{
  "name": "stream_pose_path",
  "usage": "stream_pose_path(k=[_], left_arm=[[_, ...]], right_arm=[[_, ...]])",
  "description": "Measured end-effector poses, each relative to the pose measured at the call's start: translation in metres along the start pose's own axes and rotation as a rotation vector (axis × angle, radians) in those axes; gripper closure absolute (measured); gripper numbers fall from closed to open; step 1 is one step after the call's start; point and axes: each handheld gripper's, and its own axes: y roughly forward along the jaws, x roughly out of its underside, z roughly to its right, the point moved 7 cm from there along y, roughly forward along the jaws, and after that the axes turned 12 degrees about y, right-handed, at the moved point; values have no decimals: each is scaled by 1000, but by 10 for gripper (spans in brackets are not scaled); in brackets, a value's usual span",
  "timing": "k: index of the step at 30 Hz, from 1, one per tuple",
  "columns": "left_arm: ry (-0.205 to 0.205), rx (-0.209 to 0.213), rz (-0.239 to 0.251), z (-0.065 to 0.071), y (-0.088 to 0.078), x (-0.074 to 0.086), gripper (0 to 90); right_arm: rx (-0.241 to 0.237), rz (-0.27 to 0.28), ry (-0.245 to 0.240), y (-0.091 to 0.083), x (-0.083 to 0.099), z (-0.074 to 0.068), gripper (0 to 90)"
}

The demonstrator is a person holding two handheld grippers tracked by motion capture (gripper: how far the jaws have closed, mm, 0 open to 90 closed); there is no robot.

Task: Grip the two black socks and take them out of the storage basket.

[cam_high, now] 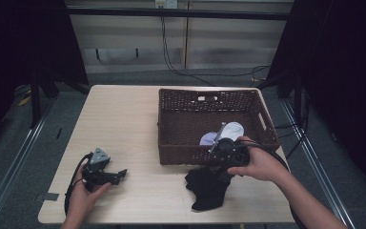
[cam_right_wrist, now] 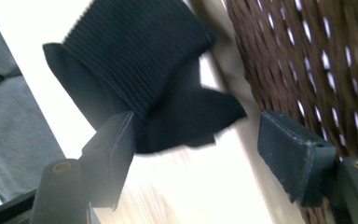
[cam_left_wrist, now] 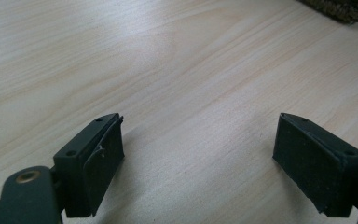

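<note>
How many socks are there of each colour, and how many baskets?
Black socks: 1 bunch, on the table by the right gripper; can't tell how many socks are in it
White socks: 1
Lilac socks: 1
Baskets: 1
Total: 4 things

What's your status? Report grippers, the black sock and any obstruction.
Left gripper open, over bare table. Right gripper open beside black sock, nothing gripped. Wicker basket close alongside.
</note>
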Motion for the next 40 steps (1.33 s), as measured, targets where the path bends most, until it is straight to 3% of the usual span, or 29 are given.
stream_pose_path(k=[5, 14, 18, 20, 23, 26, 28, 37, 40], left_arm=[[-3, -1, 2, 0, 0, 0, 153], [-3, 3, 3, 0, 0, 0, 153], [-4, 3, 3, 0, 0, 0, 153], [-3, 3, 3, 0, 0, 0, 153], [0, 4, 1, 0, 0, 0, 153], [-3, 3, 3, 0, 0, 0, 153], [-3, 3, 3, 0, 0, 0, 153], [-3, 3, 3, 0, 0, 0, 153], [0, 3, 1, 0, 0, 0, 153]], right_arm=[[-20, 21, 50, 2, 16, 7, 242], [2, 24, 137, 16, 48, 23, 222], [-19, 47, 173, 24, 59, 26, 204], [-1, 56, 186, 28, 66, 29, 203], [-20, 91, 233, 34, 74, 30, 202], [1, 107, 257, 42, 83, 34, 203], [-11, 124, 288, 48, 88, 35, 199], [-44, 286, 336, 63, 93, 36, 175], [-33, 302, 335, 63, 93, 35, 170]])
